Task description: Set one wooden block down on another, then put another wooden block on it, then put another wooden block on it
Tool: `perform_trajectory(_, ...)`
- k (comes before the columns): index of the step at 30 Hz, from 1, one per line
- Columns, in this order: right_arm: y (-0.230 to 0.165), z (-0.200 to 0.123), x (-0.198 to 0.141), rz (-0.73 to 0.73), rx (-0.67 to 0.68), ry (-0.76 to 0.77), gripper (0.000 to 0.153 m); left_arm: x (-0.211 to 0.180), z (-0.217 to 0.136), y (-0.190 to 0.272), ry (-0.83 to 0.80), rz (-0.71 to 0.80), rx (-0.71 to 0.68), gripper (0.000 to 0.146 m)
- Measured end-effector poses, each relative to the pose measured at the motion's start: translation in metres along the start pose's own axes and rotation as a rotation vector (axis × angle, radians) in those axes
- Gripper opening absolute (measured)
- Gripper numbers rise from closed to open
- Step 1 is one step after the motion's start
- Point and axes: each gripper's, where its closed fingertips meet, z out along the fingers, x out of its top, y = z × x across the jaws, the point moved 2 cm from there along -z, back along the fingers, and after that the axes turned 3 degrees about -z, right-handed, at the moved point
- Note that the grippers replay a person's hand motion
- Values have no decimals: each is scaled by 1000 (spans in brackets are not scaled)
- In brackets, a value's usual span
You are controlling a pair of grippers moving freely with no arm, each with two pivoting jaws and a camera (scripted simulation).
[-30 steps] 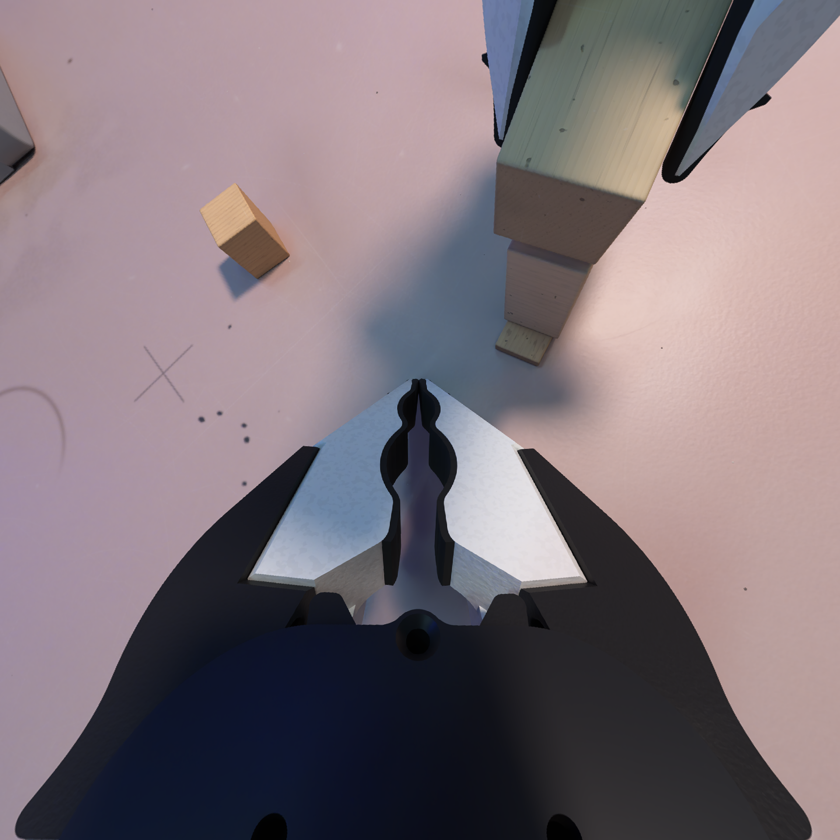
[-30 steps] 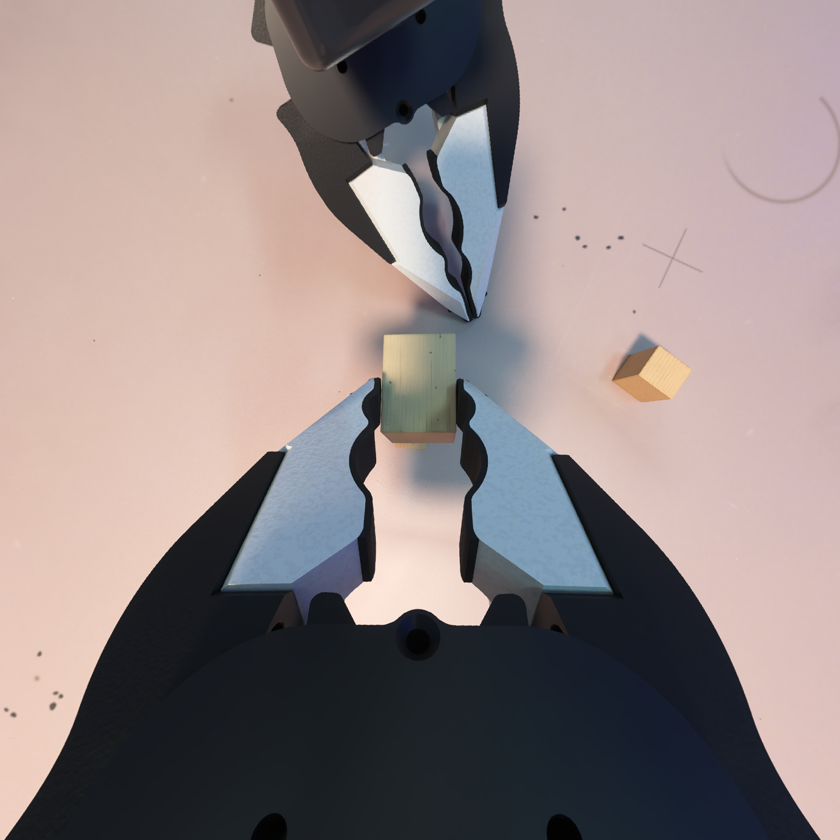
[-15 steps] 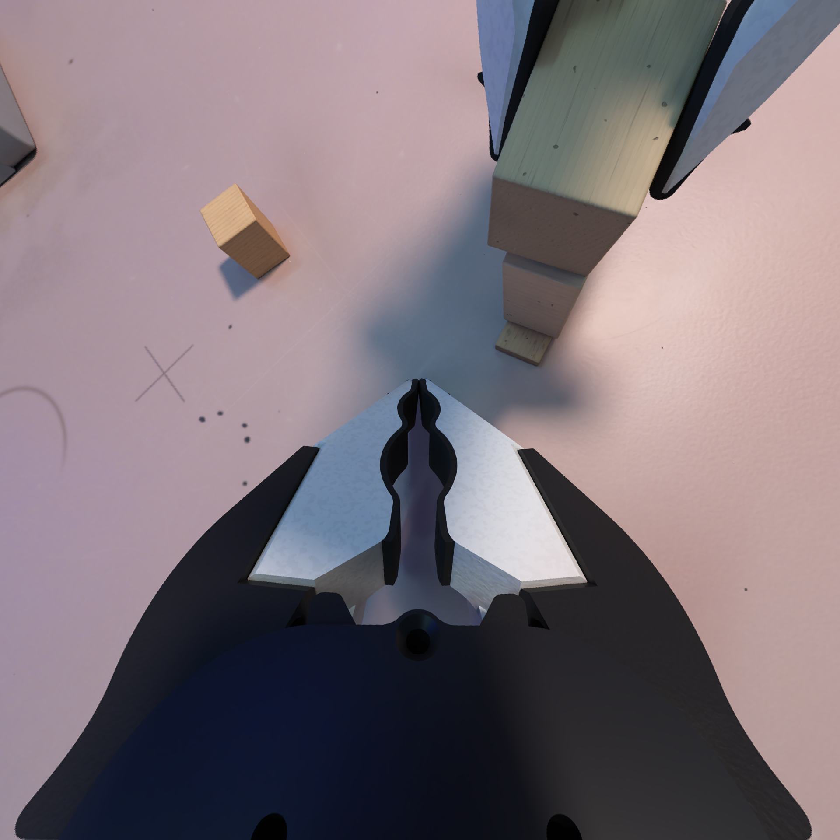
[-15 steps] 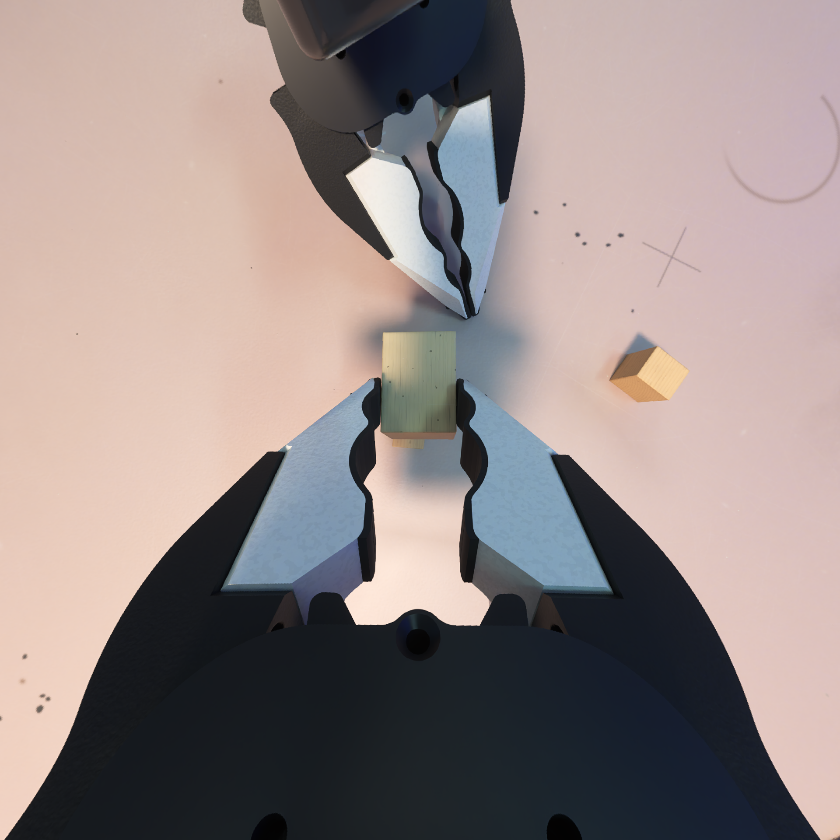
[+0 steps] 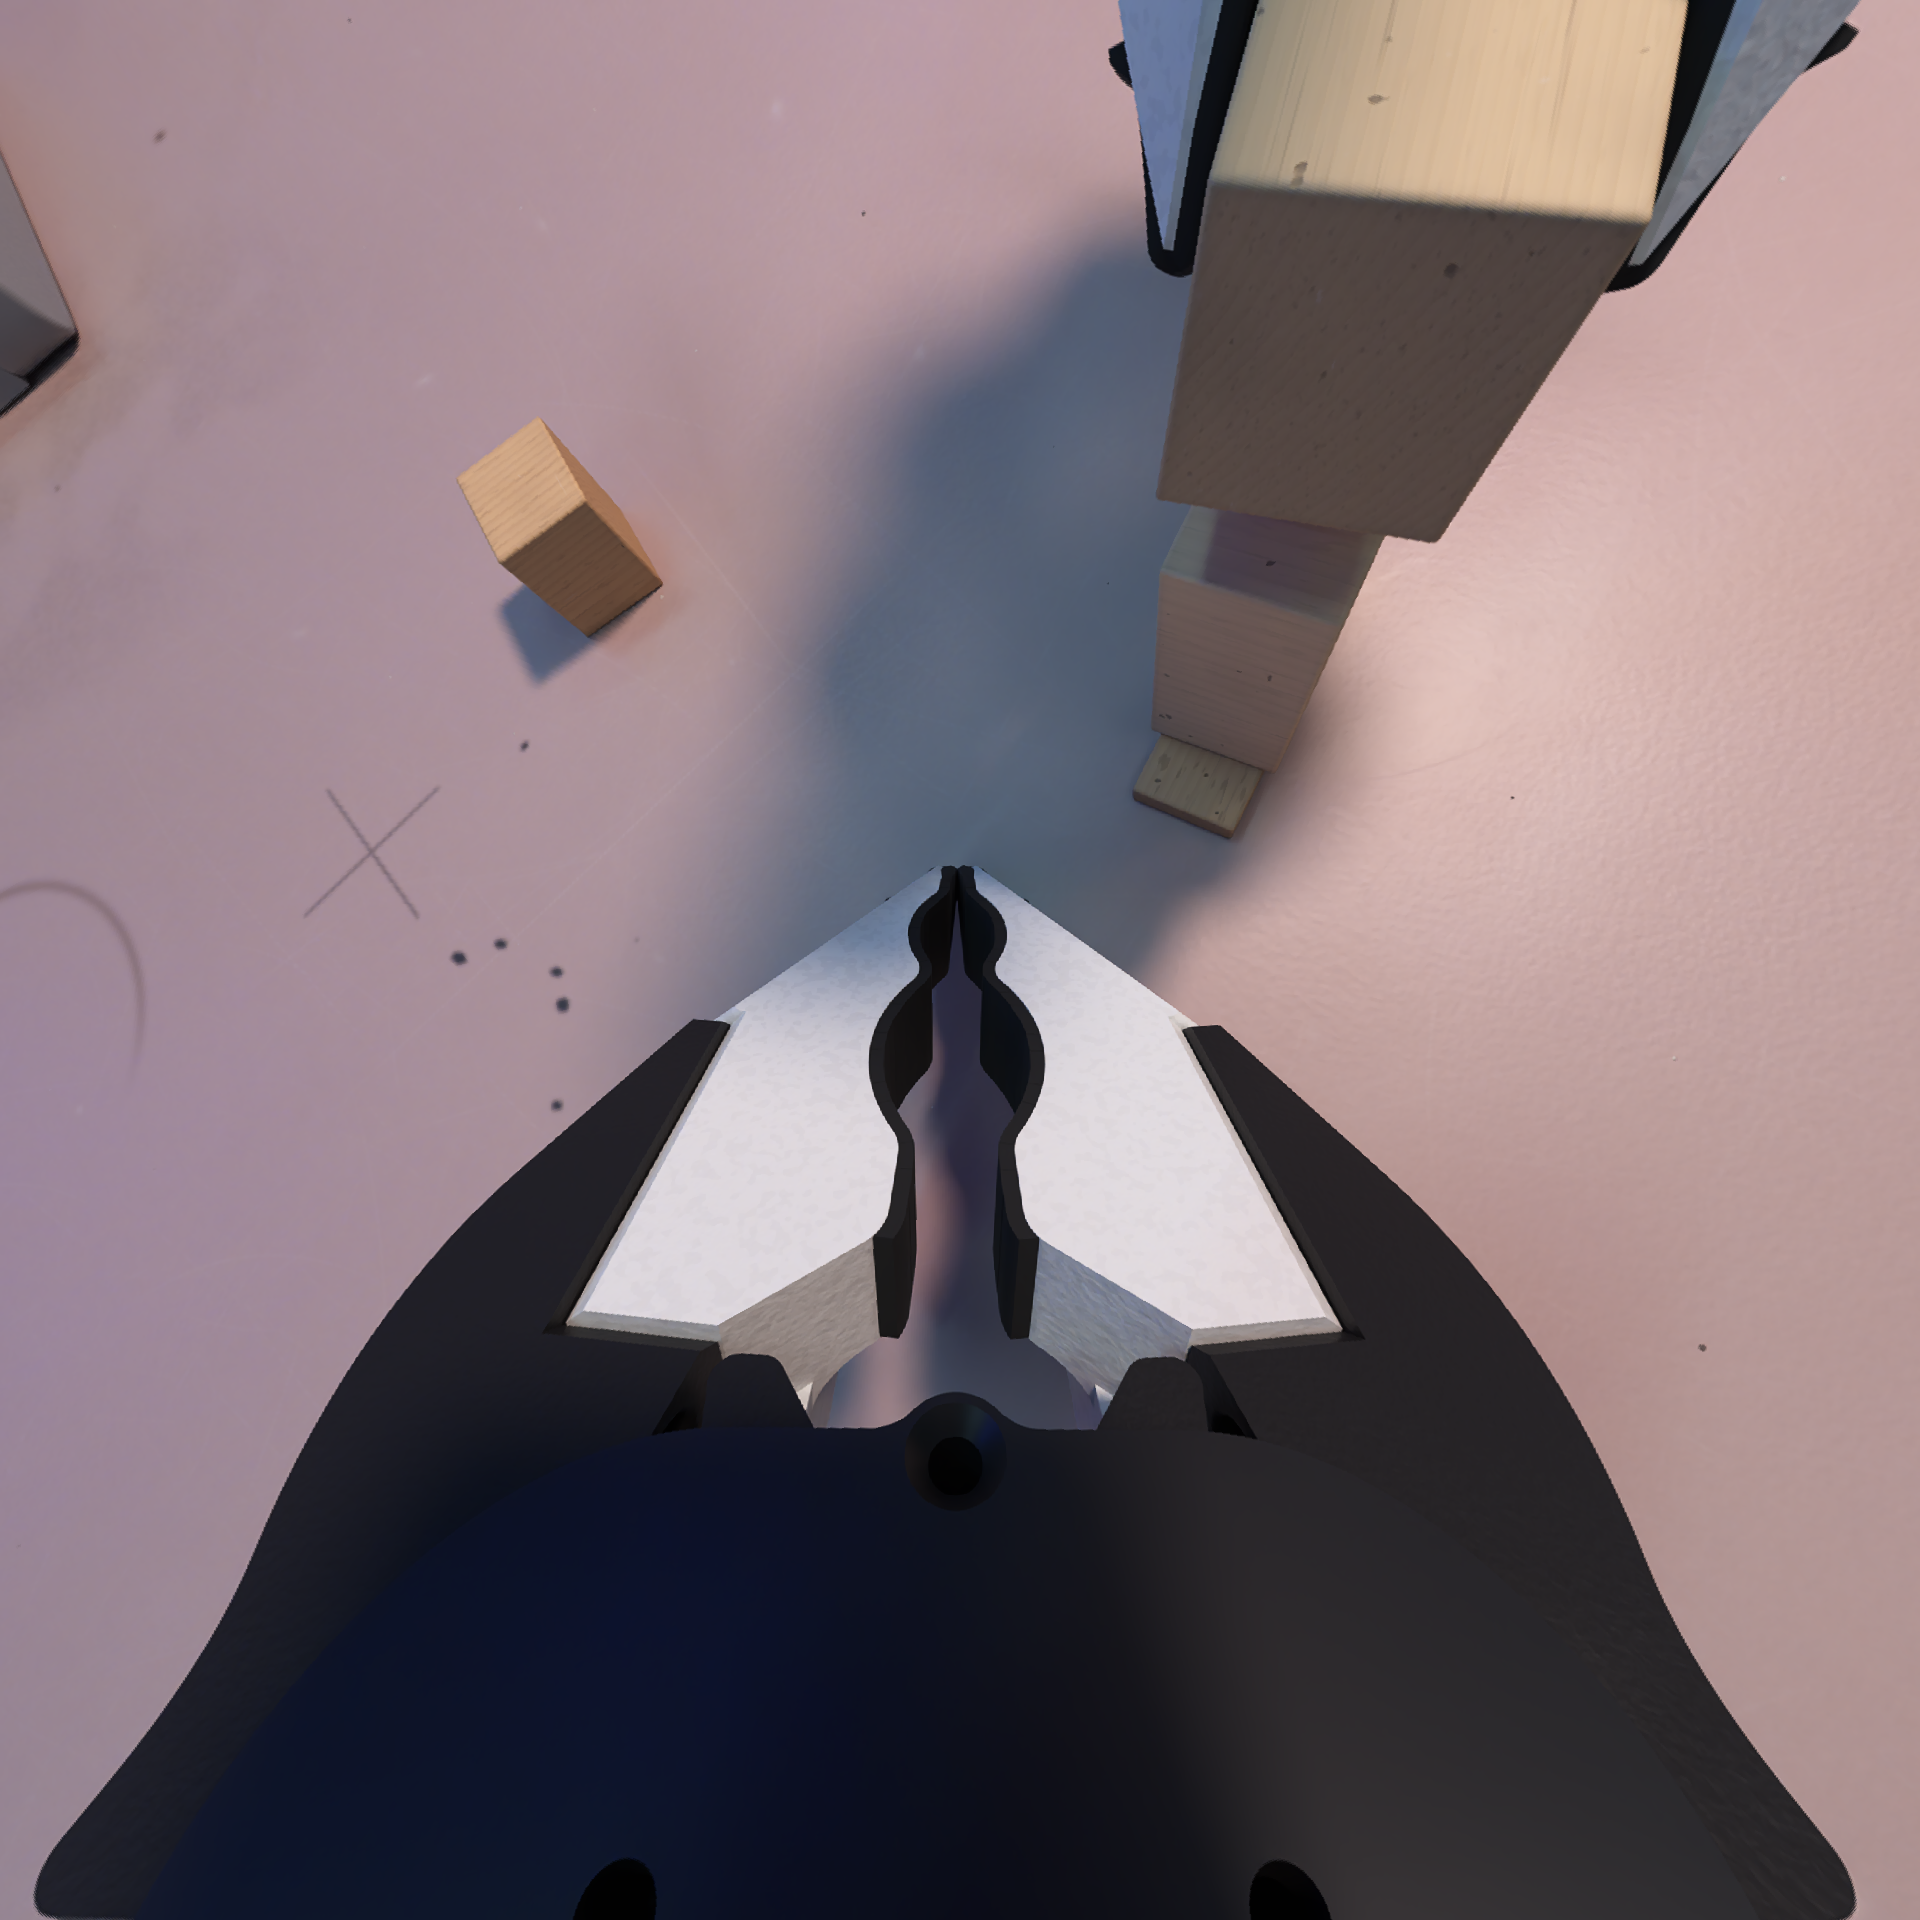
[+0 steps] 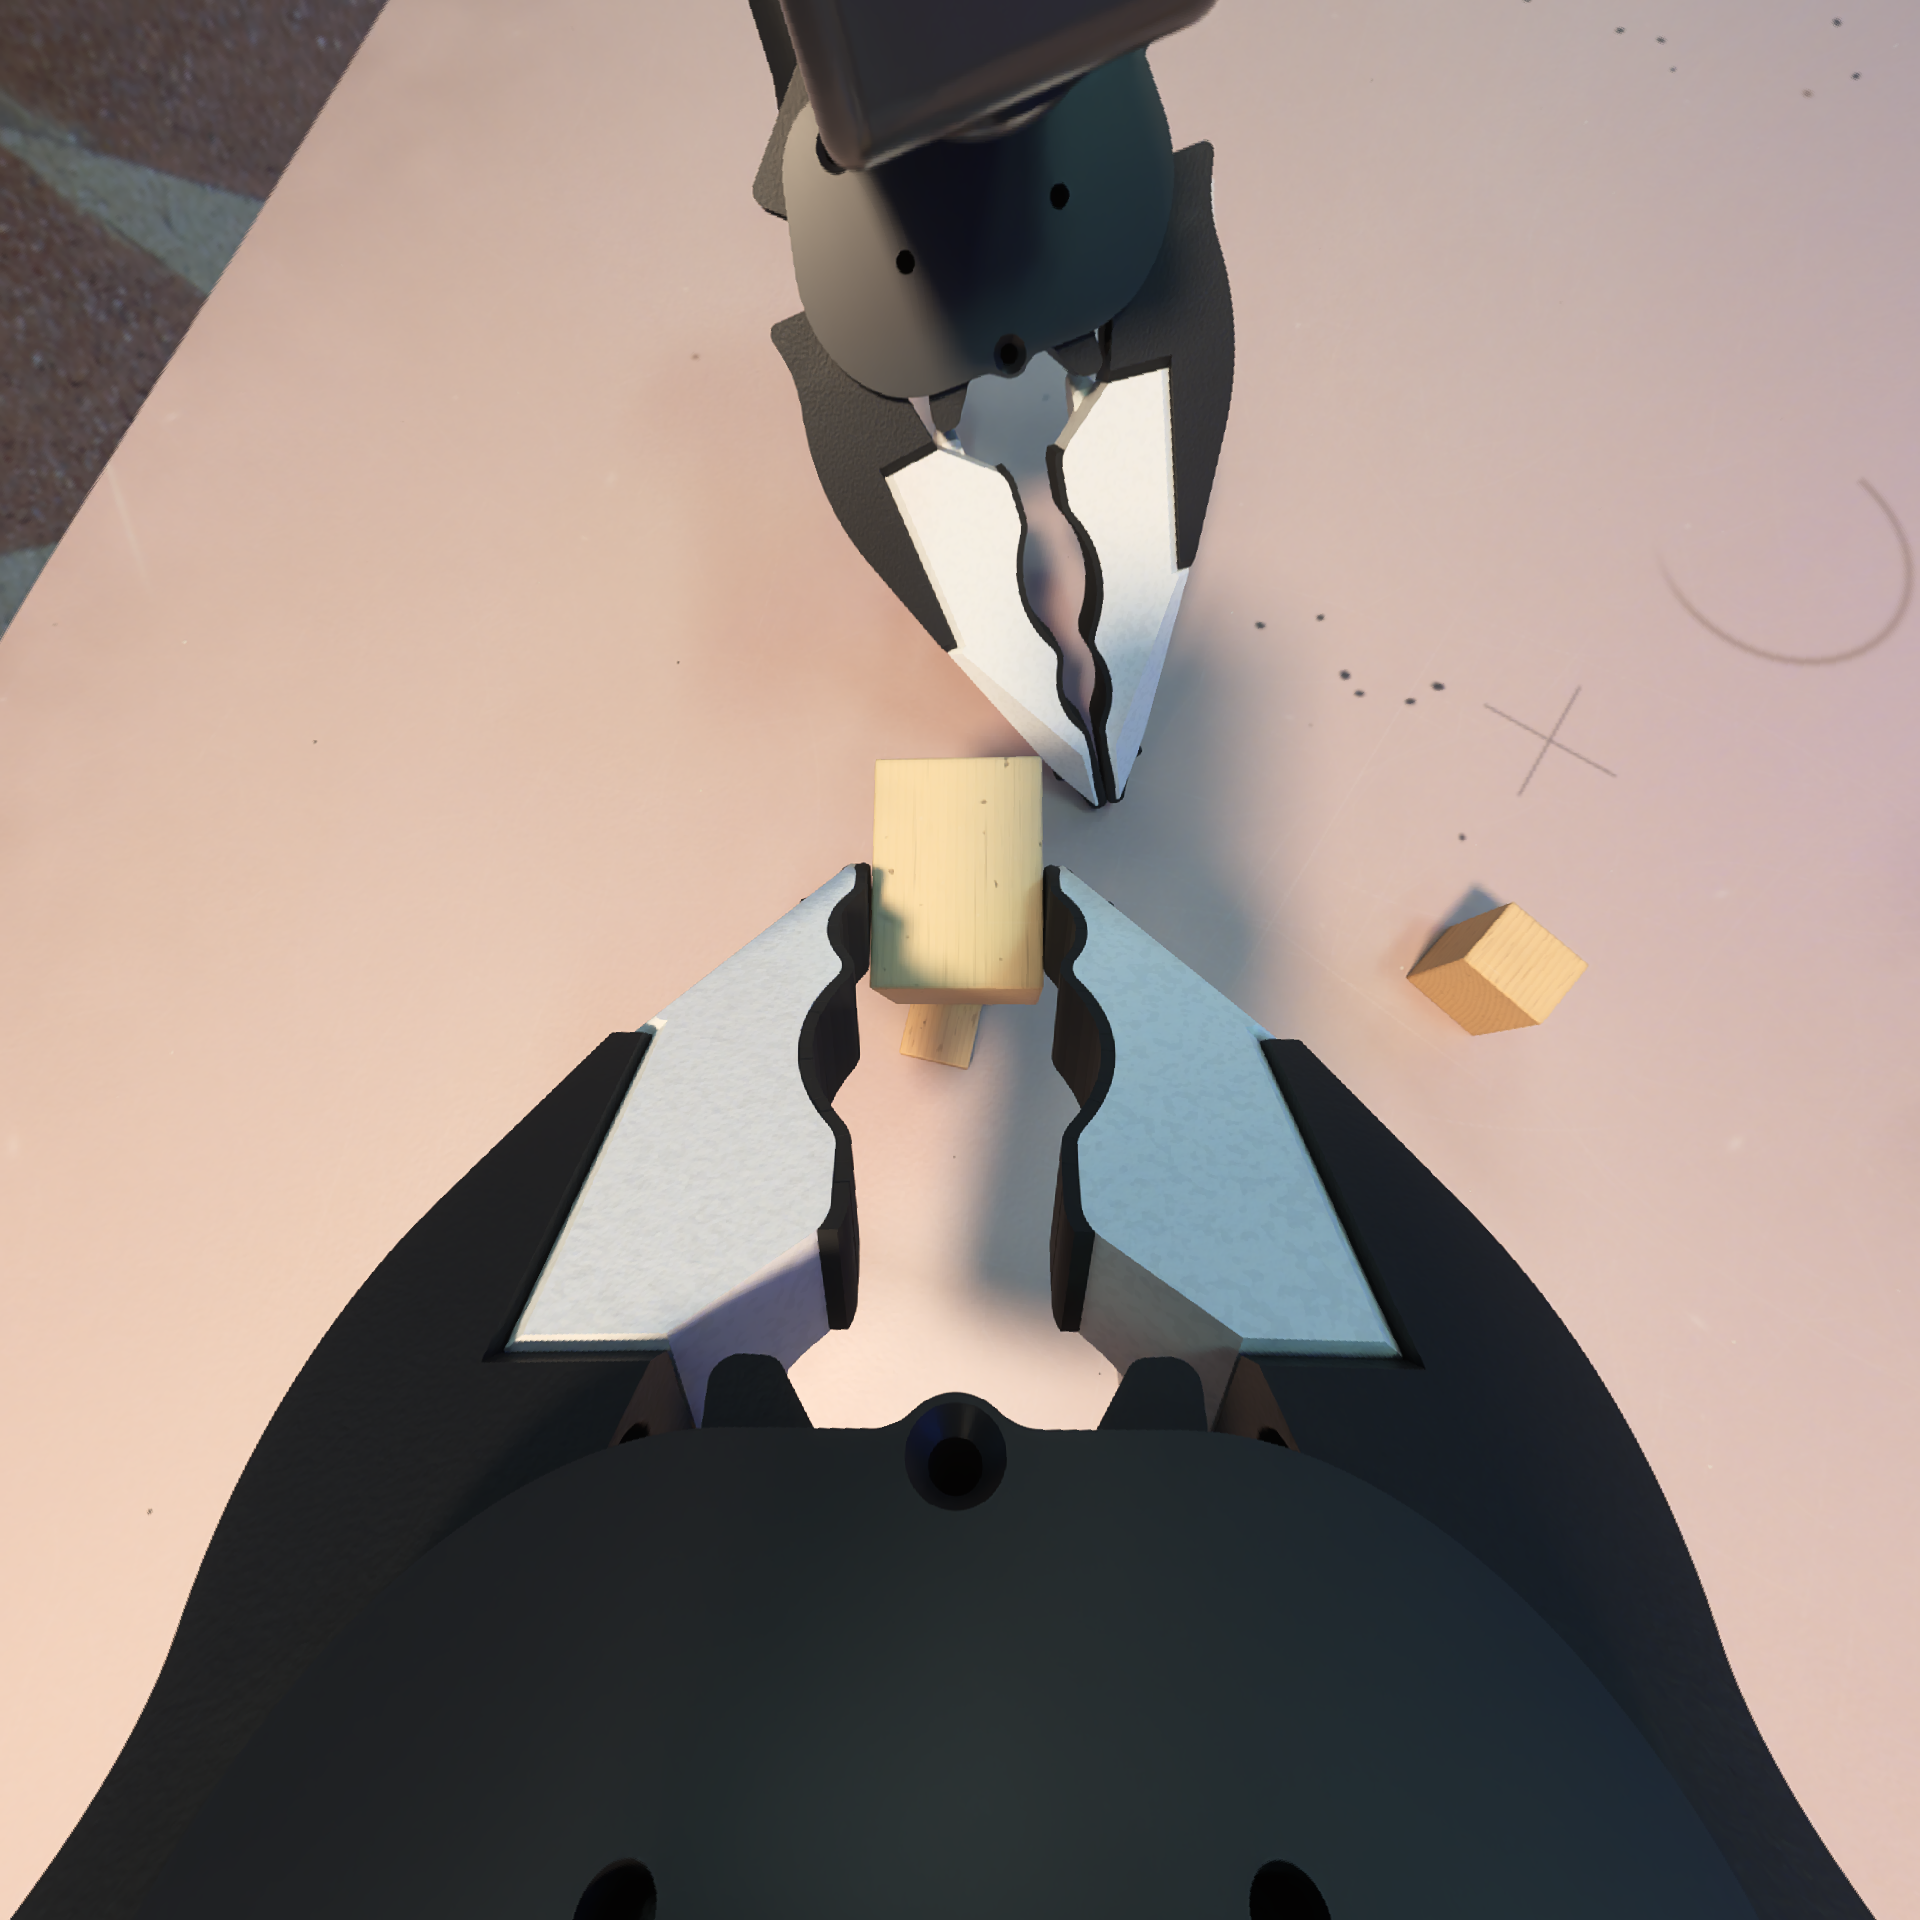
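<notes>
My right gripper (image 6: pixel 956 906) is shut on a pale wooden block (image 6: pixel 956 873) and holds it in the air above a stack of two pale blocks. In the left wrist view the held block (image 5: pixel 1382 312) hangs over the upper stacked block (image 5: pixel 1236 655), which rests on a lower block (image 5: pixel 1195 792) that juts out toward me. In the right wrist view only a corner of the stack (image 6: pixel 940 1034) shows under the held block. A tan block (image 5: pixel 561 525) lies alone on the table to the left; it also shows in the right wrist view (image 6: pixel 1496 982). My left gripper (image 5: pixel 956 873) is shut and empty, close to the stack's base.
The pink table (image 6: pixel 416 727) ends at a left edge with brown floor (image 6: pixel 83 208) beyond. A grey object (image 5: pixel 26 312) sits at the far left of the left wrist view. A pen cross (image 5: pixel 372 852), an arc and ink dots mark the surface.
My right gripper has risen with the pale block, which now stands well above the stack. My left gripper and the tan block have not moved.
</notes>
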Motion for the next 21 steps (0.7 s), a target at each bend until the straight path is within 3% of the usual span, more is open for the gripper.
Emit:
perform_trajectory(14,4,5,0,-88,95,3,33,0,1,0,11,-10,-4,0)
perform_trajectory(21,5,10,-6,-65,124,-25,33,0,1,0,9,-6,0,0)
